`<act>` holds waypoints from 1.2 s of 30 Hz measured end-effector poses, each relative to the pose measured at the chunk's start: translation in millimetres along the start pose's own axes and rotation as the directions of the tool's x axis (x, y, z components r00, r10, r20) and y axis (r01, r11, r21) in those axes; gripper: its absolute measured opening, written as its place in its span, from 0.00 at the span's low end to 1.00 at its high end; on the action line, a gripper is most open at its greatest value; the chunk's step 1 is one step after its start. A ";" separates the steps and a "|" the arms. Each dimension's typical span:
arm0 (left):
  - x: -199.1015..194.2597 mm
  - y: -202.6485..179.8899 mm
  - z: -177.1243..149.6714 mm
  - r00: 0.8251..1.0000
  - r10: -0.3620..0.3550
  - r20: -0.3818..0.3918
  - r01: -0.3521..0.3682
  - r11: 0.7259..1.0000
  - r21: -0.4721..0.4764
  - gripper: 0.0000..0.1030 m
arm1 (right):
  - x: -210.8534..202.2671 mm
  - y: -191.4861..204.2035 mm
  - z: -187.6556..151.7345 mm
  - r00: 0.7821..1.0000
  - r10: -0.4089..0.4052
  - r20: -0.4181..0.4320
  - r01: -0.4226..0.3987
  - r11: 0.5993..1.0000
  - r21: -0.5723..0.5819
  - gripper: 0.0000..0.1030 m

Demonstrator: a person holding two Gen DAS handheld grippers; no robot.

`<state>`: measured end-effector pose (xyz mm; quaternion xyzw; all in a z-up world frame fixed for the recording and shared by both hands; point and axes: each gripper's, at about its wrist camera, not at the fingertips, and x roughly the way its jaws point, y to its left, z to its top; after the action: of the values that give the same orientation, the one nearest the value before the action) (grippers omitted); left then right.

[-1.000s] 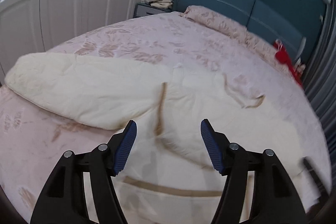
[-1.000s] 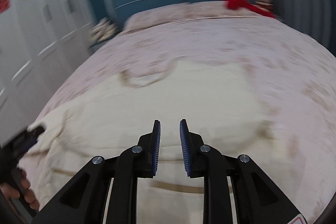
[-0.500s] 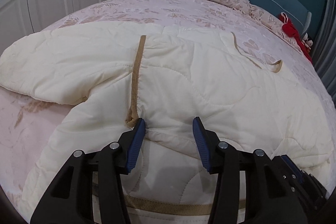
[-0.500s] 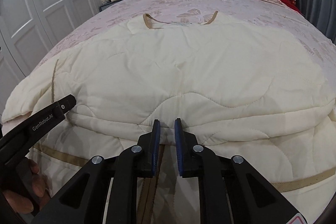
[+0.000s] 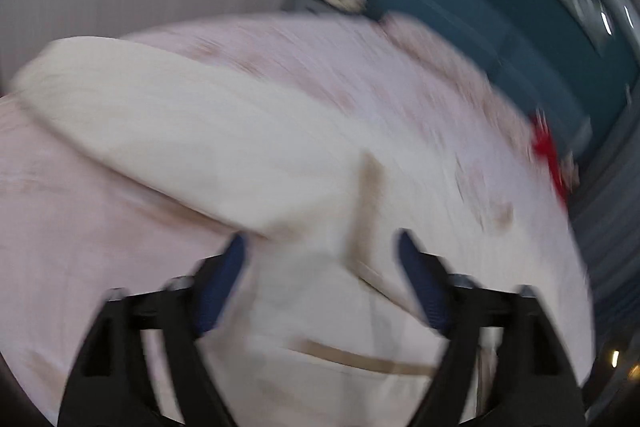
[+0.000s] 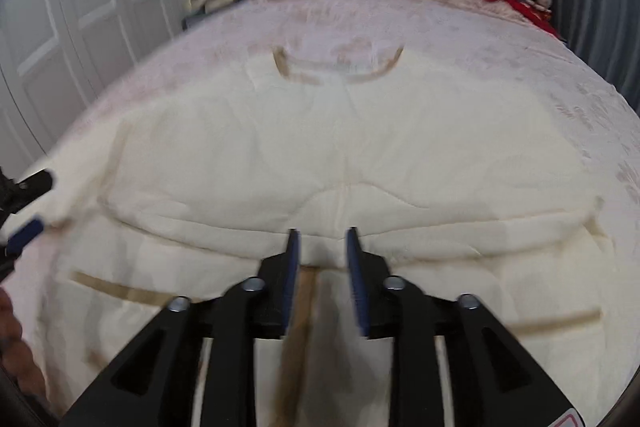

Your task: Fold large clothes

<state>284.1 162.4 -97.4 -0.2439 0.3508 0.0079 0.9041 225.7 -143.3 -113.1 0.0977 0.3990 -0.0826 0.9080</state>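
Though blurred in the left wrist view, item reads clearly: one large cream quilted garment, padded, tan binding at neckline and hems, spread across the pink patterned bed with its lower part apparently doubled up over the body.

Handling, judged: soft and bulky, light for its size, no stiffness; thick padding should spring a fold back open; smooth shell may slip between pads.

Hold points, judged: bound hem edges and fold corners, where layers bunch firm; avoid pinching the top layer mid-panel.

Left tongs: jaws wide and opening, cloth below them, nothing gripped.

Right tongs: jaws partly apart and opening, hovering at the folded edge near the tan centre strip, nothing gripped.

Sleeve: extends left, unfolded.
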 end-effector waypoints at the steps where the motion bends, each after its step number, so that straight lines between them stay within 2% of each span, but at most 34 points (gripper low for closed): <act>1: -10.3 27.4 14.5 0.999 0.031 0.032 -0.030 0.998 -0.058 0.85 | -9.7 2.6 -2.9 1.000 0.012 0.014 -0.012 1.000 0.011 0.42; 3: -20.3 81.7 39.8 0.995 0.080 0.058 -0.070 0.984 -0.162 0.88 | -29.7 14.1 -12.6 0.999 0.020 0.043 -0.021 1.000 0.013 0.48; 5: -22.1 137.3 61.4 0.985 0.163 0.051 -0.145 0.956 -0.256 0.88 | -40.6 27.1 -22.4 0.998 0.028 0.052 -0.028 1.000 -0.007 0.50; 8: -19.6 203.3 79.6 0.971 0.236 0.044 -0.206 0.914 -0.351 0.87 | -51.9 47.4 -38.4 0.998 0.022 0.060 -0.019 0.999 -0.051 0.52; 10: -16.4 234.5 82.2 0.968 0.250 0.028 -0.216 0.883 -0.416 0.87 | -58.6 59.6 -49.2 0.998 0.025 0.058 -0.021 0.997 -0.074 0.52; 12: -13.0 259.6 83.1 0.974 0.223 0.039 -0.178 0.863 -0.473 0.86 | -62.2 70.5 -59.6 0.998 0.032 0.046 -0.028 0.996 -0.087 0.52; 13: -13.9 263.2 84.2 0.973 0.220 0.064 -0.164 0.866 -0.473 0.86 | -63.2 72.0 -63.1 0.999 0.038 0.038 -0.034 0.996 -0.088 0.52; 15: -13.4 259.6 86.9 0.968 0.238 0.077 -0.181 0.879 -0.442 0.85 | -64.3 75.9 -71.9 0.999 0.047 0.016 -0.046 0.995 -0.091 0.52; 17: -6.9 255.1 88.9 0.973 0.216 0.076 -0.165 0.892 -0.420 0.70 | -65.6 79.4 -79.9 0.999 0.047 -0.003 -0.047 0.994 -0.103 0.53; 19: 0.9 254.8 93.4 0.983 0.178 0.042 -0.145 0.899 -0.414 0.28 | -67.4 79.6 -85.7 0.999 0.042 -0.015 -0.043 0.994 -0.105 0.53; 21: 6.3 247.6 101.3 0.987 0.159 0.026 -0.135 0.903 -0.408 0.13 | -72.2 75.5 -90.0 0.999 0.047 -0.020 -0.049 0.995 -0.090 0.53; 26: -28.9 178.8 124.4 0.980 0.145 0.137 -0.109 0.964 -0.241 0.07 | -86.6 66.9 -95.5 0.999 0.044 -0.005 -0.045 0.994 -0.096 0.53; 29: -55.3 117.5 139.8 0.978 0.062 0.202 -0.035 0.990 -0.135 0.06 | -95.0 60.6 -95.2 0.999 0.043 0.012 -0.041 0.993 -0.112 0.53; 30: -67.7 82.6 143.4 0.975 0.005 0.224 0.013 0.997 -0.081 0.06 | -97.4 59.1 -94.8 0.999 0.042 0.020 -0.039 0.992 -0.117 0.54; 33: -86.7 3.5 139.4 0.963 -0.124 0.239 0.114 0.992 0.056 0.06 | -105.9 49.7 -94.6 0.998 0.040 0.041 -0.035 0.993 -0.115 0.54; 35: -89.2 -55.9 126.3 0.954 -0.221 0.205 0.190 0.969 0.157 0.06 | -109.5 40.6 -94.3 0.998 0.041 0.047 -0.036 0.994 -0.100 0.55; 36: -89.4 -89.0 114.4 0.946 -0.275 0.170 0.238 0.948 0.209 0.06 | -111.2 34.4 -94.3 0.998 0.039 0.050 -0.035 0.995 -0.092 0.56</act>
<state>305.4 149.1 71.0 -0.2002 0.2238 -0.1191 0.9464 92.4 -79.0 -89.4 0.0615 0.3767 -0.0501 0.9229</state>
